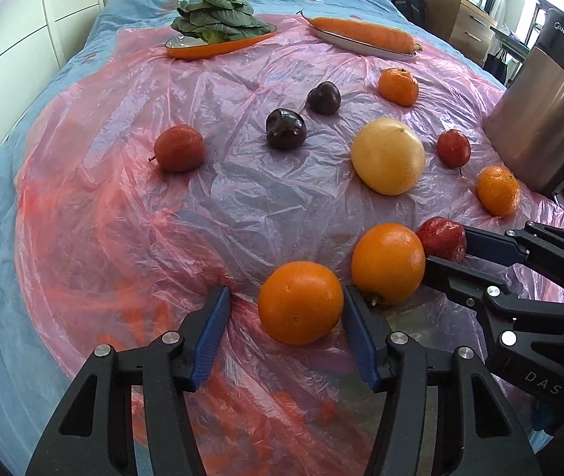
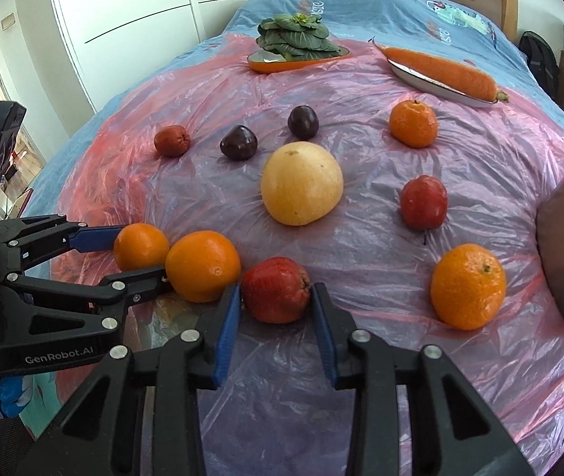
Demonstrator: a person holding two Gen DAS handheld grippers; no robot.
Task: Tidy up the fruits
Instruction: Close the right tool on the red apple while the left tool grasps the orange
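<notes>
Fruits lie on a pink plastic sheet (image 1: pixel 123 218). My left gripper (image 1: pixel 286 301) is open around an orange (image 1: pixel 300 302): its right finger touches the fruit, its left finger stands apart. A second orange (image 1: pixel 388 263) sits just to its right. My right gripper (image 2: pixel 276 293) is shut on a red apple (image 2: pixel 276 289), which rests on the sheet; it shows in the left wrist view (image 1: pixel 442 239) too. Beyond lie a yellow grapefruit (image 2: pixel 302 182), two dark plums (image 2: pixel 238 142) (image 2: pixel 303 121), red apples (image 2: pixel 424 201) (image 2: pixel 171 141) and mandarins (image 2: pixel 467 286) (image 2: pixel 413 123).
At the far side an orange dish of leafy greens (image 1: pixel 218 23) and a white dish with a carrot (image 1: pixel 365 33) stand on the sheet. A steel appliance (image 1: pixel 547 119) stands at the right. The blue bedspread (image 1: pixel 0 277) surrounds the sheet.
</notes>
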